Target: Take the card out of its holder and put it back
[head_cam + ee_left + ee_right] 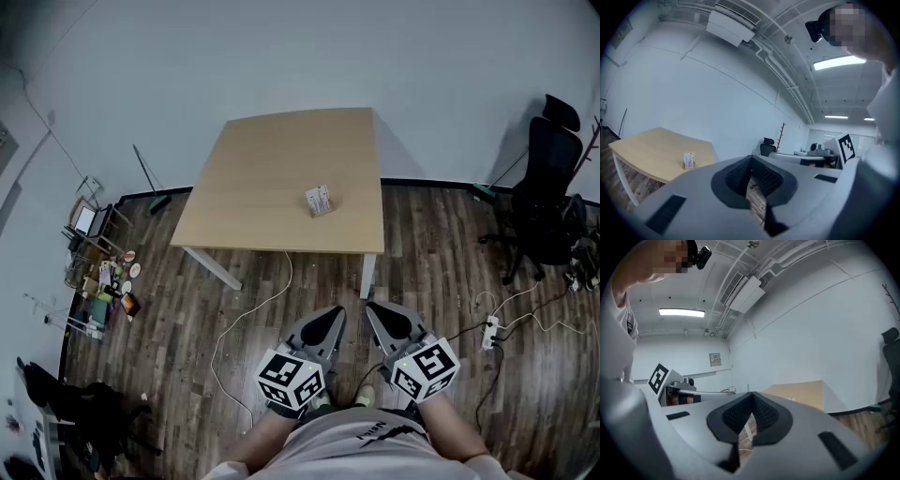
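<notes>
The card holder [320,201] is seen on the table [272,169], its print illegible, while well short of the table the left gripper [327,317] and right gripper [381,316] are seen closed, empty.

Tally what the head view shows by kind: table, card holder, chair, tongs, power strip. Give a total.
Wooden table: 1
Card holder: 1
Black office chair: 1
Tongs, the left tongs and the right tongs: 2
White power strip: 1
Total: 6
</notes>
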